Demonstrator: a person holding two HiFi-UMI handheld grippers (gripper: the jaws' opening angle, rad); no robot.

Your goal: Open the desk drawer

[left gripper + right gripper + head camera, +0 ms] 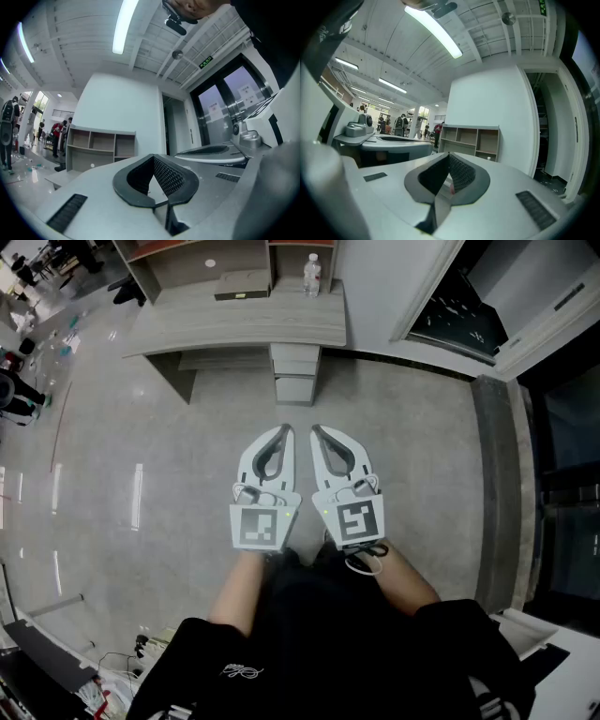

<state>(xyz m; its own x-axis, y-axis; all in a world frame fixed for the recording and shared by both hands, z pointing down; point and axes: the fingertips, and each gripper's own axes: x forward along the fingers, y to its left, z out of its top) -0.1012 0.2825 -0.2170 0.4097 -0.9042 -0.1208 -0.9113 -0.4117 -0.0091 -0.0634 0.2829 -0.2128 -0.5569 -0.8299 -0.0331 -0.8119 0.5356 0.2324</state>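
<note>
**Head view.** Left tongs (279,437) and right tongs (321,437) are held side by side, both closed and empty. The drawer stack (294,373) is straight ahead of their tips and well apart from them, under the right end of the counter (234,326). The drawer fronts face the tongs and their long axis runs crosswise to the tongs. No handle can be made out.

**Left gripper view.** Ribbed pads meet with nothing between them. The shelf unit (101,149) is beyond; the drawer is not visible.

**Right gripper view.** These pads also meet on nothing.

**Step in hand: approach.** Close the distance, open one pair of tongs, meet the front's edge level, then pull straight back.
</note>
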